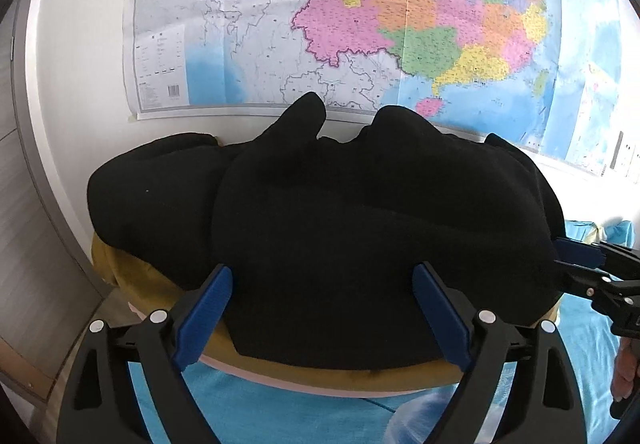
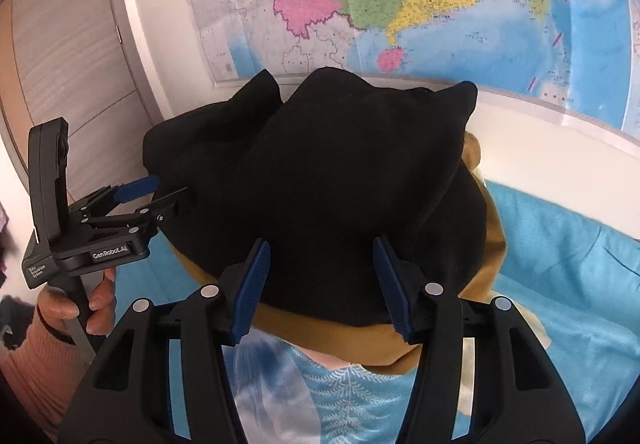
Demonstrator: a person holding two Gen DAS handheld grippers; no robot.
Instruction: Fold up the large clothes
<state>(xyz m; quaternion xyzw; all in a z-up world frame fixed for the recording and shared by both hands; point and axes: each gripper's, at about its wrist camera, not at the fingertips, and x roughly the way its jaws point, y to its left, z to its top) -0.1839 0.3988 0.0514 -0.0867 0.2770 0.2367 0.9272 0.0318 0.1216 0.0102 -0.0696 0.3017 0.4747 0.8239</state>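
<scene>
A black garment (image 1: 360,212) lies in a folded heap on top of a mustard-brown garment (image 1: 152,284), close to the wall. My left gripper (image 1: 324,310) stands wide open at the near edge of the heap, its blue pads (image 1: 204,312) apart and not pinching the cloth. From the right wrist view, the black garment (image 2: 340,184) covers most of the brown garment (image 2: 360,340). My right gripper (image 2: 322,292) is open at the near edge, with nothing pinched. The left gripper (image 2: 160,194) shows at the heap's left side, and the right gripper (image 1: 576,264) at its right side.
The pile rests on a bed with a light blue patterned sheet (image 2: 560,284). A pink layer (image 1: 320,390) peeks out under the brown garment. A large coloured map (image 1: 360,24) hangs on the white wall behind. A wooden door (image 2: 68,56) stands at the left. A hand (image 2: 96,300) holds the left gripper's handle.
</scene>
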